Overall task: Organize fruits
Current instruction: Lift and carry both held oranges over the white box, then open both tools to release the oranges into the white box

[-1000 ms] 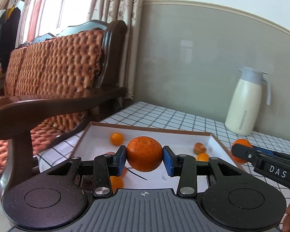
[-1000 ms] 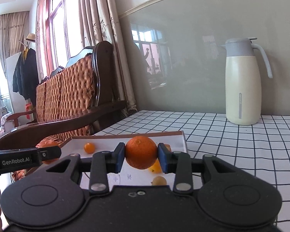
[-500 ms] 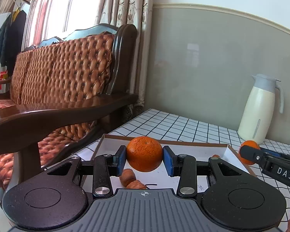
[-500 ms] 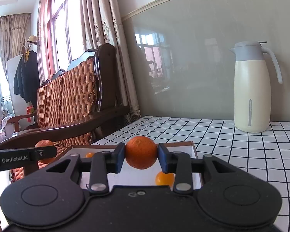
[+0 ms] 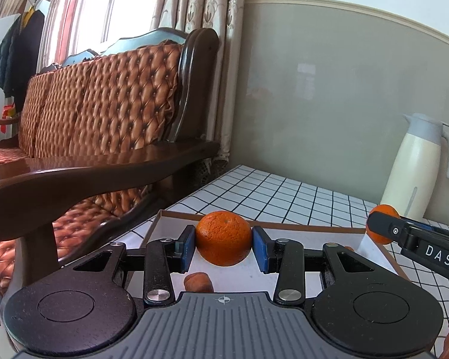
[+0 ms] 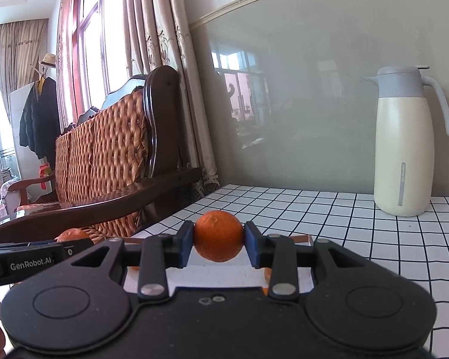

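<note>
My left gripper (image 5: 223, 244) is shut on an orange (image 5: 223, 237) and holds it above the white tray (image 5: 320, 230) with a brown rim. A small brown fruit (image 5: 198, 281) lies in the tray below it. My right gripper (image 6: 218, 240) is shut on a second orange (image 6: 218, 235) above the same tray (image 6: 218, 275). The right gripper and its orange (image 5: 381, 223) show at the right of the left wrist view. The left gripper's orange (image 6: 73, 234) shows at the left of the right wrist view. Small orange fruits in the tray are mostly hidden.
A cream thermos jug (image 6: 404, 152) stands at the back right on the white checked tablecloth (image 6: 359, 224). A dark wooden sofa with a quilted brown cushion (image 5: 104, 113) stands close to the table's left edge. A grey wall lies behind.
Both grippers have risen and tilted up with their oranges held. The tray now sits lower in both views, and less of its inside shows.
</note>
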`<state>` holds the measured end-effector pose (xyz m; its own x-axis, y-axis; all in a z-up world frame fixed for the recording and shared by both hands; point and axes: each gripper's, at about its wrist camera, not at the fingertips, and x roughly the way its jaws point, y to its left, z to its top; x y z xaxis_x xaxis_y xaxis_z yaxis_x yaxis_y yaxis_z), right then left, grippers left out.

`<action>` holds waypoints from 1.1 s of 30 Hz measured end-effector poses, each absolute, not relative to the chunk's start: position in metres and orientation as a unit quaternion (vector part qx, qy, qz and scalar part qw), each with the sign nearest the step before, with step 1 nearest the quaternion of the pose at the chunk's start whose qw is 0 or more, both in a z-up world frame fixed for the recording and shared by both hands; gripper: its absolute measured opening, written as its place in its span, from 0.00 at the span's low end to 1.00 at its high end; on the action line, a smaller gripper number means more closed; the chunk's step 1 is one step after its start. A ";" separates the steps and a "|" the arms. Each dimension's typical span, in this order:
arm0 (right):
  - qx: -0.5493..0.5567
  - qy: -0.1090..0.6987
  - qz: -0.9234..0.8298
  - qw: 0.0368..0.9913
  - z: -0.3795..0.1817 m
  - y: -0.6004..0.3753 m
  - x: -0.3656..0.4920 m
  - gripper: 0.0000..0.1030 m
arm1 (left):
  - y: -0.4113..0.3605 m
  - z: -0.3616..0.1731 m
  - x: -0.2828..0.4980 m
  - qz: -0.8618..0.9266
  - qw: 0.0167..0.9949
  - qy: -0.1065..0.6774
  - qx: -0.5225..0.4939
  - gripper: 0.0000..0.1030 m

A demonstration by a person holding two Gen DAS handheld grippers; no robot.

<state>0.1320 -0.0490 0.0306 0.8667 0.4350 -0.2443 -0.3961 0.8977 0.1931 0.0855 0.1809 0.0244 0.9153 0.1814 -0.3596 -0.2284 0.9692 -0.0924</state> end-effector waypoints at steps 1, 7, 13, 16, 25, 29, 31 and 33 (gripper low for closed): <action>0.069 0.143 0.214 0.964 0.030 -0.049 0.134 0.27 | 0.181 0.024 0.088 0.106 0.976 0.178 -0.066 0.40; 0.072 0.148 0.209 0.964 0.027 -0.047 0.145 0.27 | 0.183 0.020 0.101 0.114 0.974 0.185 -0.070 0.40; 0.073 0.158 0.203 0.963 0.021 -0.046 0.154 0.27 | 0.186 0.017 0.109 0.120 0.972 0.187 -0.071 0.40; 0.070 0.166 0.201 0.963 0.019 -0.043 0.159 0.27 | 0.187 0.016 0.113 0.124 0.971 0.190 -0.072 0.40; 0.059 0.193 0.198 0.959 0.012 -0.035 0.174 0.36 | 0.192 0.010 0.128 0.129 0.967 0.205 -0.078 0.40; 0.059 0.165 0.174 0.969 0.018 -0.041 0.167 0.62 | 0.193 0.005 0.142 0.127 0.963 0.225 -0.080 0.61; 0.066 0.149 0.167 0.972 0.023 -0.047 0.162 0.67 | 0.191 0.006 0.141 0.143 0.961 0.221 -0.080 1.00; 0.080 0.134 0.163 0.974 0.026 -0.054 0.157 0.76 | 0.188 0.014 0.132 0.155 0.968 0.182 -0.073 1.00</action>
